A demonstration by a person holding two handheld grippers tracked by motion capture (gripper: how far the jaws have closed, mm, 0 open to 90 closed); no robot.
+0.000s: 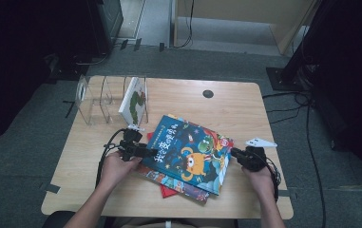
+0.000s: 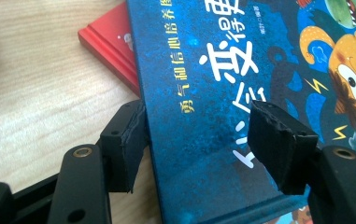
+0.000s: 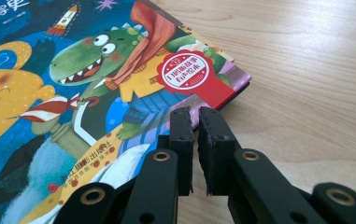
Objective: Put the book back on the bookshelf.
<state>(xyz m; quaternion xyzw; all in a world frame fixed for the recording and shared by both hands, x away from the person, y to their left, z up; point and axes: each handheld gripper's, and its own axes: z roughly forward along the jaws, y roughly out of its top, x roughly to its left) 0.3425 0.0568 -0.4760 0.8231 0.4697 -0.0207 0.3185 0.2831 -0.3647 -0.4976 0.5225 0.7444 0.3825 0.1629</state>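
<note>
Jaws of the left gripper (image 2: 199, 140) stand spread across the blue book (image 1: 190, 152) spine edge, while the right gripper (image 3: 195, 126) is clenched on its opposite edge.

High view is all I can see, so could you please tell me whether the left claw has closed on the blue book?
Observer: No, the left claw is open, with one pad beside the blue book's edge and the other above its cover.
Operator: Thank you. And how does the right claw stand?
Observer: The right claw is nearly shut at the book's opposite edge, below a red round seal. I cannot tell whether it pinches the cover.
</note>
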